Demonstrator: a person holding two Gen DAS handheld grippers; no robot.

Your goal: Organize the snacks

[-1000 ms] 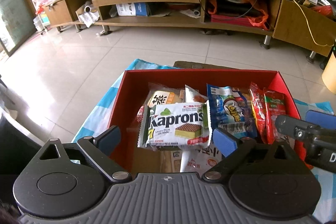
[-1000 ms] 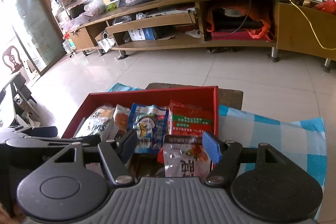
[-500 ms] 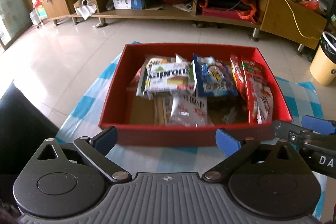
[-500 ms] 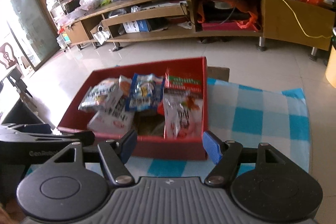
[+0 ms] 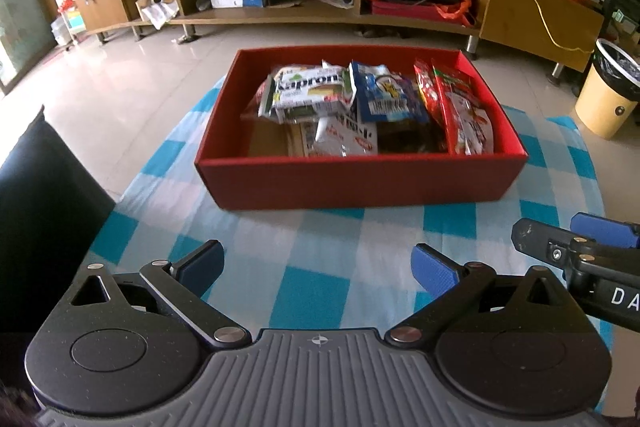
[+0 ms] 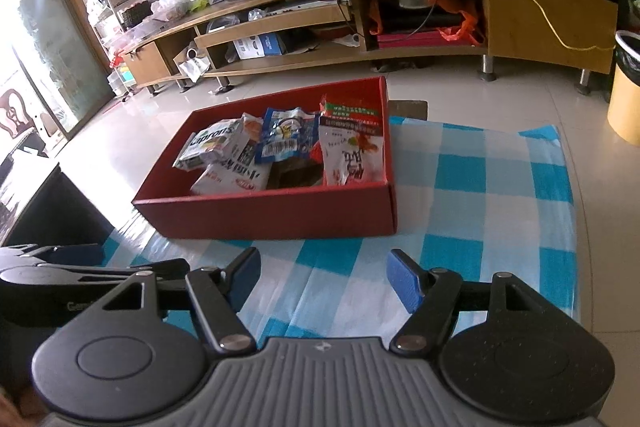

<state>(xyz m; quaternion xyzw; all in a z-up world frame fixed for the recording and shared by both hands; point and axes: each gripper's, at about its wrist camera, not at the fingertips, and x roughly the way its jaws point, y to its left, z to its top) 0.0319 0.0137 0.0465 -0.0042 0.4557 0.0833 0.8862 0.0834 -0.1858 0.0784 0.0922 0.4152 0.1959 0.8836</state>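
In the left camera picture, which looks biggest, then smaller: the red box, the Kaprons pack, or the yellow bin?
1. red box
2. yellow bin, though it stands farther away and is cut off at the edge
3. Kaprons pack, nearly alike

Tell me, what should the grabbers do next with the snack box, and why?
Probably just rest. Both the left gripper and right gripper are open, holding nothing, above the checked cloth. The snack packets all sit inside the red box; none lie outside.

A blue-and-white checked cloth (image 5: 332,239) covers the table; the red box (image 5: 360,183) sits directly on it
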